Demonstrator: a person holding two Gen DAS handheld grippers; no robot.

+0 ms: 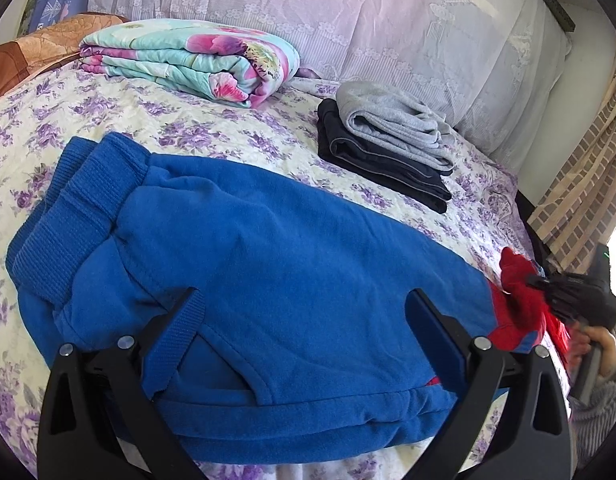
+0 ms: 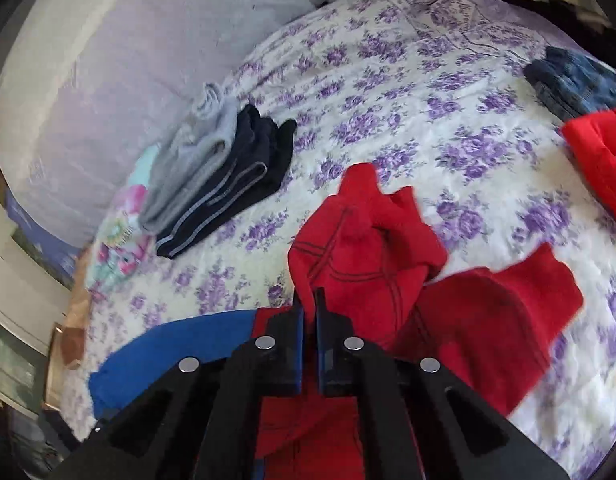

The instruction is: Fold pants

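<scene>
Right claw point(image 2: 310, 300) closed, pinching red leg fabric of the pants point(image 2: 372, 248), lifted off the bed point(image 2: 388, 92). Left claw point(image 1: 303, 308) open over the blue waist end. Folded clothes stack point(image 1: 388, 144) beyond.

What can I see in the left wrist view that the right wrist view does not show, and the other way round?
Only the left wrist view shows the open left gripper over the blue waistband and a hand on the right gripper's handle. Only the right wrist view shows the right gripper shut on the red pant leg, and a denim garment. Both show the folded grey and dark stack on the floral bedspread.
</scene>
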